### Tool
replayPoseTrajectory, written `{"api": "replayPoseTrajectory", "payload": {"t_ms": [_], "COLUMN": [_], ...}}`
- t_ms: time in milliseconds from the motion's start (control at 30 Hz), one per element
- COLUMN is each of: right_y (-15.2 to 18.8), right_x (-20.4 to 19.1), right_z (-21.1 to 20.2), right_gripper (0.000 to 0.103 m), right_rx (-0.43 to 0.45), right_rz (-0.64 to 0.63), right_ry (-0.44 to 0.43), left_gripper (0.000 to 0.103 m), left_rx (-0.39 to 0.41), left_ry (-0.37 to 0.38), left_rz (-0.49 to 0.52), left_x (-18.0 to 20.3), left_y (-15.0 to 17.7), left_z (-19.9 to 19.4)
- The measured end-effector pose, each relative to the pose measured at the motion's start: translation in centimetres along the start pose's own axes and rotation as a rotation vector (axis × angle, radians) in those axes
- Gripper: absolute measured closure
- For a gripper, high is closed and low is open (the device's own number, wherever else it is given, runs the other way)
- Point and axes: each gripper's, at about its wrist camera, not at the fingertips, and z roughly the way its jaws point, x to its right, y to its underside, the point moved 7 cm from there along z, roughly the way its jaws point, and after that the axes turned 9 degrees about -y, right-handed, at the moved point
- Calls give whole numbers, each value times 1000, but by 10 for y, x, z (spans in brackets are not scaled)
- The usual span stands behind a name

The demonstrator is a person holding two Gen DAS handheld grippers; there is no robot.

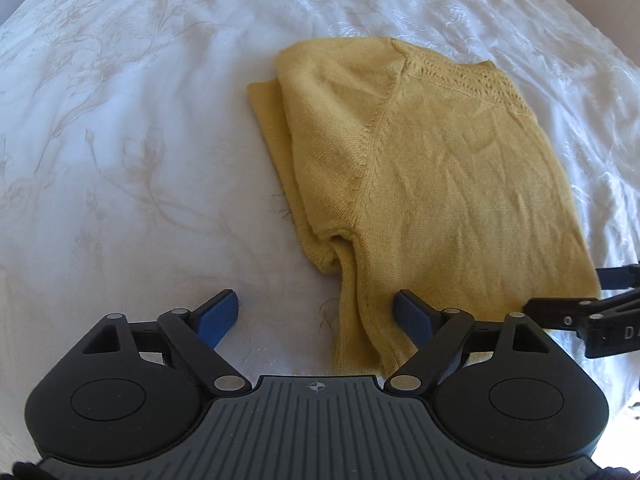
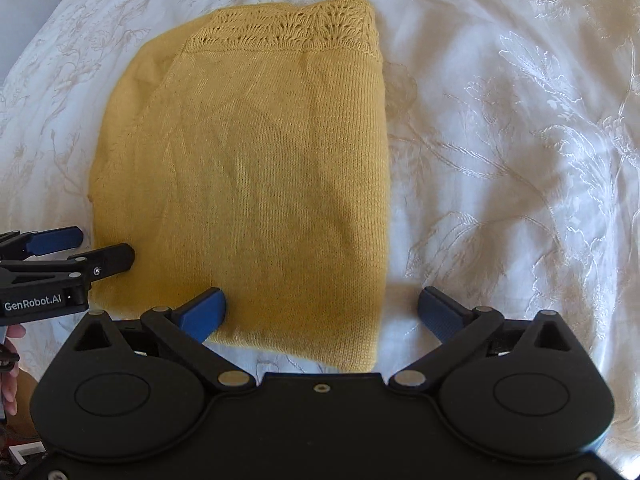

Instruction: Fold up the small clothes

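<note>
Left wrist view shows a folded yellow knit garment (image 1: 432, 168) lying flat on a white embroidered bedspread (image 1: 120, 140), its lace-patterned band at the far edge. The left gripper (image 1: 316, 312) hangs over the garment's near left corner with its jaws spread wide; one blue pad lies over the knit, the other over bare bedspread, gripping nothing. Right wrist view shows the right gripper (image 2: 322, 312) over the near right corner, jaws released too, straddling the garment's right edge. A person's fingers (image 2: 10, 360) show at the left border.
</note>
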Motion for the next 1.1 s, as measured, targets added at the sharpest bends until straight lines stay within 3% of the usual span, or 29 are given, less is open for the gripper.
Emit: {"api": "replayPoseTrajectory", "payload": {"t_ms": [67,333,533,633,767,1100], "right_y": [4,15,23,23,23,17], "right_x": [3,19,20,12,0,-26], "right_z": [-6,-51,-81,-100,-126,-181], "right_gripper": [1,1,1,1,1,1], "right_rx": [4,87,95,128,181,308], "right_rz": [-3,5,-4,-33,-75,-158], "right_ry": [-19,-63,-102,-115,-134,-87], "left_gripper": [11,11,7,1,1,1], "left_rx": [0,-38,-16,15,65,256], "left_ry": [-22,-149,-173,-187,-194,-210], "left_rz": [-26,-111,-137,-155,-155,-161], "left_x": [-5,-7,11,20,27,39], "left_y": [3,23,29,28,26,16], "left_z": [-2,-28,-70,-91,-121,-197]}}
